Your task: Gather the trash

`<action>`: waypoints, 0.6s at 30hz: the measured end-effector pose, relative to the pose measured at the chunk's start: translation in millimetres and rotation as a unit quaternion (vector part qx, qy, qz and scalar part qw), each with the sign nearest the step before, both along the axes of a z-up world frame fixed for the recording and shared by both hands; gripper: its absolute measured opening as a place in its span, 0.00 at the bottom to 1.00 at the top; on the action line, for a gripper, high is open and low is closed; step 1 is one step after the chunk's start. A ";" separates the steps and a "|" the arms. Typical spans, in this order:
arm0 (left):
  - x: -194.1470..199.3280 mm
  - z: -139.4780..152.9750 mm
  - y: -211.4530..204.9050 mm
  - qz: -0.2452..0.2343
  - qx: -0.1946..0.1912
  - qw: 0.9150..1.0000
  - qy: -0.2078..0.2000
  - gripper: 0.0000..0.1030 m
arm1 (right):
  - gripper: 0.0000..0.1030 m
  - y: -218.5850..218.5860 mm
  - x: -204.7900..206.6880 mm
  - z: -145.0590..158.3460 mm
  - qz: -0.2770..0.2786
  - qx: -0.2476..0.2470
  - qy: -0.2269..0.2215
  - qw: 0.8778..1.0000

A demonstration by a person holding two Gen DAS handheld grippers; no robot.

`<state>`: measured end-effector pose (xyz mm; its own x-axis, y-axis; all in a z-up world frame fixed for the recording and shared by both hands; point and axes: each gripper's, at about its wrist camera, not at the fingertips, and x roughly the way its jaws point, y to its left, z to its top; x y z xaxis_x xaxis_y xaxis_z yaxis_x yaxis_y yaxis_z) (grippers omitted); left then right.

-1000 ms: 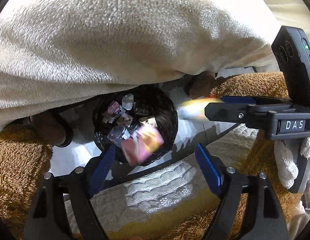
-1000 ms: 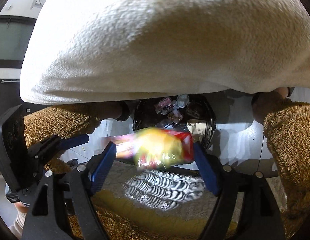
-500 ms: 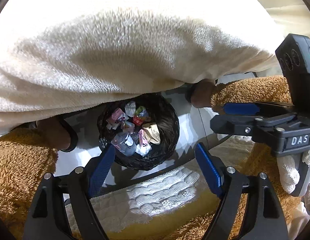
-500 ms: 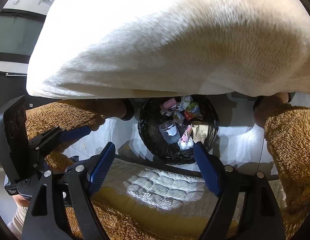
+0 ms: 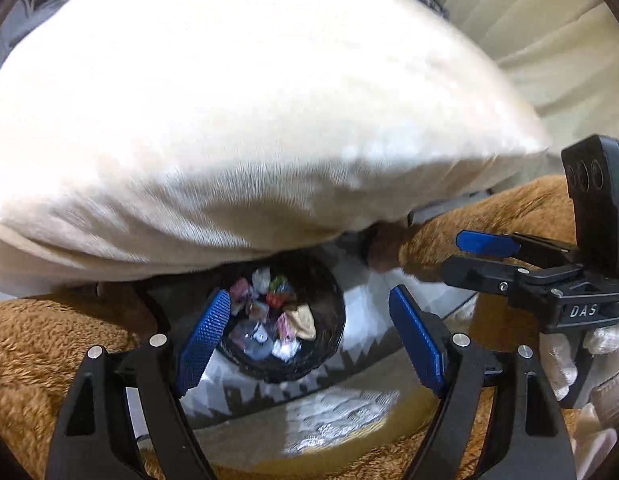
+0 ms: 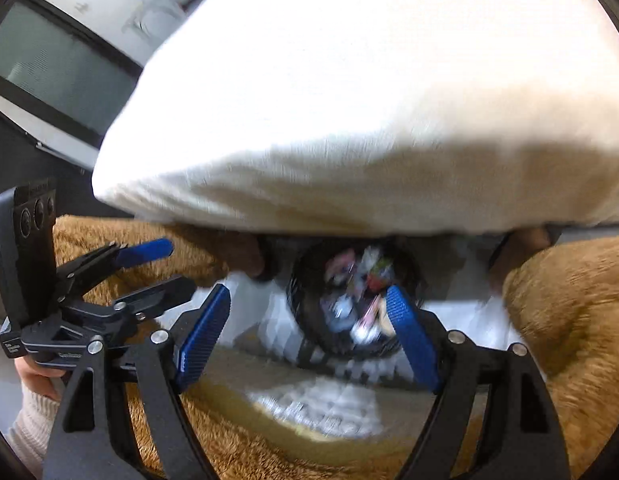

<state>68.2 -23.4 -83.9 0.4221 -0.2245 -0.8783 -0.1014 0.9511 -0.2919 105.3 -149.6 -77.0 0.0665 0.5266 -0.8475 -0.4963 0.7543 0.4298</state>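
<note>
Both grippers hang empty over the trash bin (image 5: 281, 320) seconds after a drop: the pink packet seen a sec ago between the left gripper (image 5: 309, 340) pads, and the red-yellow wrapper w/ the right gripper (image 6: 309, 336), are gone from the jaws. Left jaws stand apart, nothing between; right jaws likewise apart and bare. Both views sit higher and pull back vs. half a sec ago, so the bin looks smaller. Judgement: this round of dumping looks done, hands now free for the next pieces.

The bin, round w/ a black liner, stands on the pale floor (image 5: 365, 316) under the cream blanket (image 5: 249, 120), between brown fleece legs (image 6: 569, 320). Inside: a crumpled heap of wrappers (image 6: 357, 300), pink, red, white, clear plastic, plus a tan scrap at the right. Motion blur hides which piece is which.
</note>
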 end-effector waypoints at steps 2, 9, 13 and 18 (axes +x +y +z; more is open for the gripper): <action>-4.6 13.9 4.8 0.009 0.003 1.000 -0.026 0.78 | 0.77 -4.5 -3.7 19.4 0.001 0.009 -0.040 0.999; -7.9 62.9 21.4 0.031 0.024 0.994 -0.104 0.78 | 0.77 -15.8 -8.6 74.9 0.021 0.035 -0.167 0.985; -4.9 90.3 29.9 0.033 0.035 0.988 -0.147 0.78 | 0.77 -19.3 -1.5 92.5 0.030 0.041 -0.209 0.977; 1.7 114.0 37.2 0.030 0.059 0.982 -0.177 0.78 | 0.77 -23.8 11.4 114.1 0.022 0.056 -0.261 0.963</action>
<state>69.9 13.8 30.1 0.7155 -0.0958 -0.6920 -0.0706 0.9756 -0.2080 116.6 -173.4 37.1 0.4441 0.6254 -0.6417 -0.6978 0.6906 0.1902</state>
